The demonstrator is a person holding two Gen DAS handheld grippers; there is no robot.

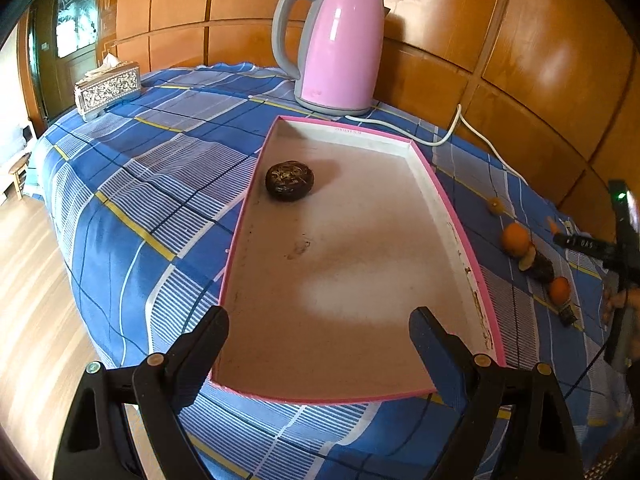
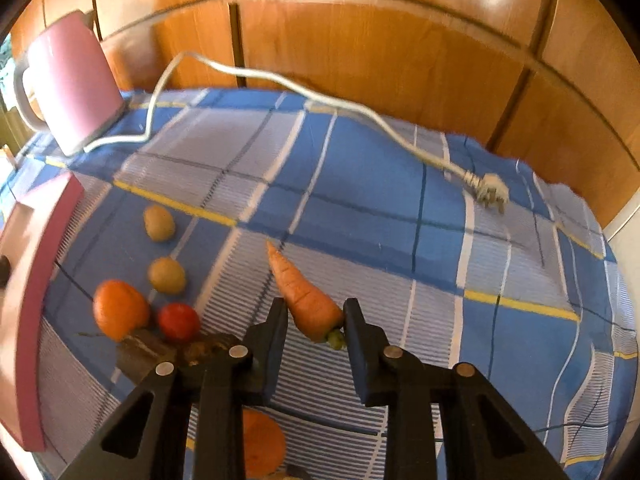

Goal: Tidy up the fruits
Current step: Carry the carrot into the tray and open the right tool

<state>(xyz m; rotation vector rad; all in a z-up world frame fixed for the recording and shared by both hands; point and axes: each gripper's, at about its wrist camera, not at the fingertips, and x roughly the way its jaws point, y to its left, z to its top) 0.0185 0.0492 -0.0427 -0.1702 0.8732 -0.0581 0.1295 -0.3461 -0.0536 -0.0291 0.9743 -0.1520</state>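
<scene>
your left gripper (image 1: 318,334) hangs over the near end of the pink-rimmed tray (image 1: 456,216), fingers spread wide with nothing between them. one dark round fruit (image 1: 289,180) lies inside the tray toward its far left side; the remaining tray floor shows only stains. the tray lies on the blue plaid cloth (image 1: 140,184), with the pink kettle (image 1: 334,46) just behind its far edge and a silver tissue box (image 1: 107,89) at the far left corner of the table.

your right gripper (image 2: 316,316) is low over the cloth with its fingers on either side of the thick end of a carrot (image 2: 302,296). the carrot's tip points away from you. the fingers look close to the carrot's sides, but you cannot tell whether they press it.

left of the carrot lie two small brownish-green fruits (image 2: 159,222) (image 2: 167,275), an orange fruit (image 2: 120,308), a red one (image 2: 178,321) and a dark object (image 2: 146,350) partly hidden by the gripper. another orange fruit (image 2: 262,444) shows under the gripper. the kettle's white cord and plug (image 2: 490,194) run across the far cloth.
</scene>
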